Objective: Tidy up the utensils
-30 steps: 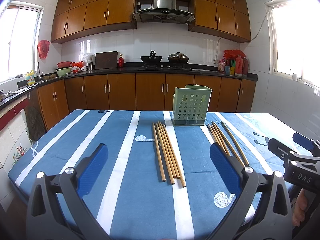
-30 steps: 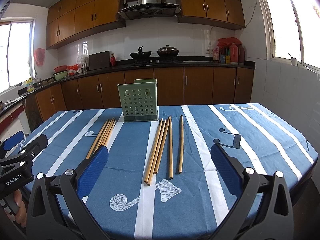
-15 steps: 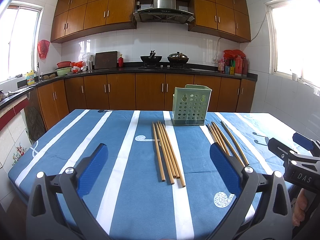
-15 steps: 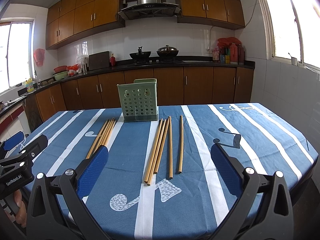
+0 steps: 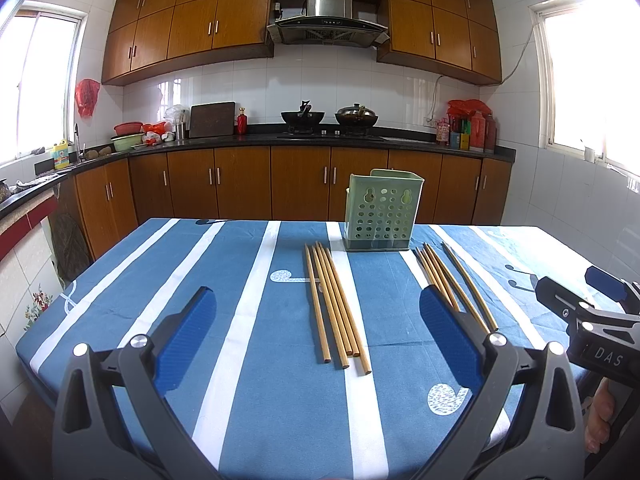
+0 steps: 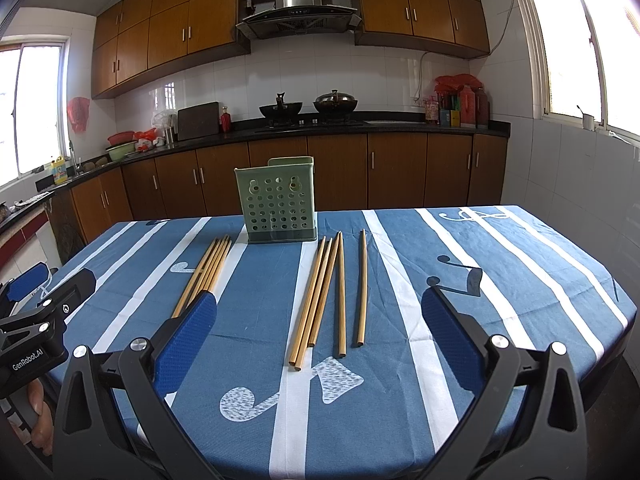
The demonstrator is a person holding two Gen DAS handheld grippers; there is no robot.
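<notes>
A green perforated utensil holder [image 5: 382, 216] stands upright at the far middle of the table; it also shows in the right wrist view [image 6: 278, 210]. Two groups of wooden chopsticks lie flat in front of it: a left bundle [image 5: 334, 306] [image 6: 206, 270] and a right group [image 5: 454, 280] [image 6: 330, 292] with one stick [image 6: 362, 286] lying apart. My left gripper [image 5: 316, 312] is open and empty, above the near table in line with the left bundle. My right gripper [image 6: 320, 316] is open and empty, near the right group's near ends.
The table wears a blue cloth with white stripes [image 5: 248, 312]. Its near and side edges drop to the floor. Kitchen counters and wooden cabinets [image 5: 240, 180] run behind and to the left. The other gripper shows at each view's edge [image 5: 592, 320] [image 6: 36, 320].
</notes>
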